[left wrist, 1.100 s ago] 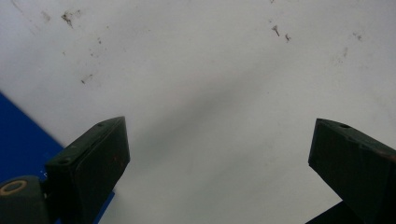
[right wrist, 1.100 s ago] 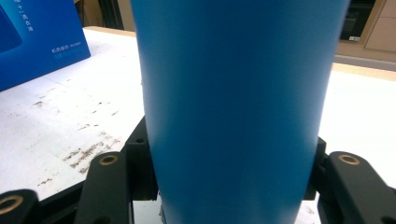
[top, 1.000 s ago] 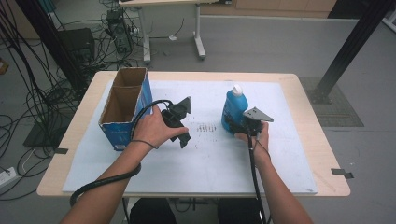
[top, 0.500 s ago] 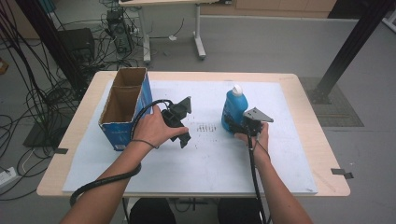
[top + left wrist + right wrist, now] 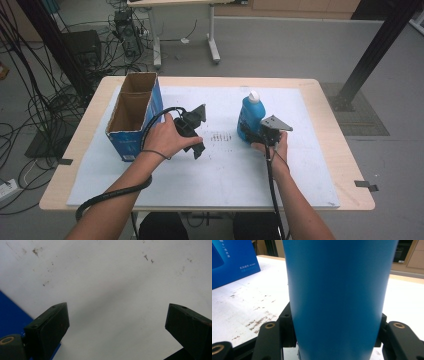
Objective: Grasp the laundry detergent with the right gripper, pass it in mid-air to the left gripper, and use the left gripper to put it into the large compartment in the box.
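Observation:
A blue bottle (image 5: 248, 116) with a white cap stands upright on the white sheet, right of the table's middle. My right gripper (image 5: 251, 134) is shut on its lower body from the near side; in the right gripper view the blue bottle (image 5: 337, 295) sits between the two jaws, with my right gripper (image 5: 337, 337) pressed against both of its sides. My left gripper (image 5: 198, 148) points down at the sheet near the table's middle. Its jaws stand wide apart over bare sheet in the left gripper view, so my left gripper (image 5: 117, 322) is open and holds nothing.
An open cardboard box (image 5: 131, 116) with blue sides stands at the left of the table, close to the left hand; its blue corner (image 5: 10, 315) shows beside the left jaw. The white sheet (image 5: 220, 170) carries dark scuff marks (image 5: 218, 137). Cables lie on the floor at the left.

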### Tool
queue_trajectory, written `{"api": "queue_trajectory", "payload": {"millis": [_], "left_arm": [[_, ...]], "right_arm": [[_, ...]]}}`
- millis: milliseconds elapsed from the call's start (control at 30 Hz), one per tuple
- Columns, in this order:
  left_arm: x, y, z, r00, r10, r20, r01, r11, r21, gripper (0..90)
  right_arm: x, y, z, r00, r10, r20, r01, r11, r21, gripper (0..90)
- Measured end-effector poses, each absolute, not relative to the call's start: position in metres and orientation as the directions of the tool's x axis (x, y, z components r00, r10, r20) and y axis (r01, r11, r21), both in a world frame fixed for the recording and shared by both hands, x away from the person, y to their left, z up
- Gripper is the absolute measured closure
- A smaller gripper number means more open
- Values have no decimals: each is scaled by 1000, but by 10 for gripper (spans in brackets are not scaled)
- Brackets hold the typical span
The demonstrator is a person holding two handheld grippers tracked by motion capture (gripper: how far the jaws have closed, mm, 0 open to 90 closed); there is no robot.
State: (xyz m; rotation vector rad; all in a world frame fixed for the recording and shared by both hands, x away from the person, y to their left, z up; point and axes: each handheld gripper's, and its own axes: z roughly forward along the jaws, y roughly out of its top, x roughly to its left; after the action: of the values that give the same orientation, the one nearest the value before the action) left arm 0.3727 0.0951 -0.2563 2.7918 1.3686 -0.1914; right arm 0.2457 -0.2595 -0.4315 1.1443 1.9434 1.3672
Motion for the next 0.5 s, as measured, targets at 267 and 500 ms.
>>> {"api": "queue_trajectory", "payload": {"millis": [267, 500], "left_arm": [[372, 96, -257, 604, 787, -121, 791, -611, -29, 57], [372, 98, -256, 605, 787, -124, 791, -612, -26, 57]], "right_arm": [[246, -260, -432, -521, 851, 68, 350, 141, 926, 418], [246, -260, -431, -523, 850, 67, 349, 142, 926, 420]]}}
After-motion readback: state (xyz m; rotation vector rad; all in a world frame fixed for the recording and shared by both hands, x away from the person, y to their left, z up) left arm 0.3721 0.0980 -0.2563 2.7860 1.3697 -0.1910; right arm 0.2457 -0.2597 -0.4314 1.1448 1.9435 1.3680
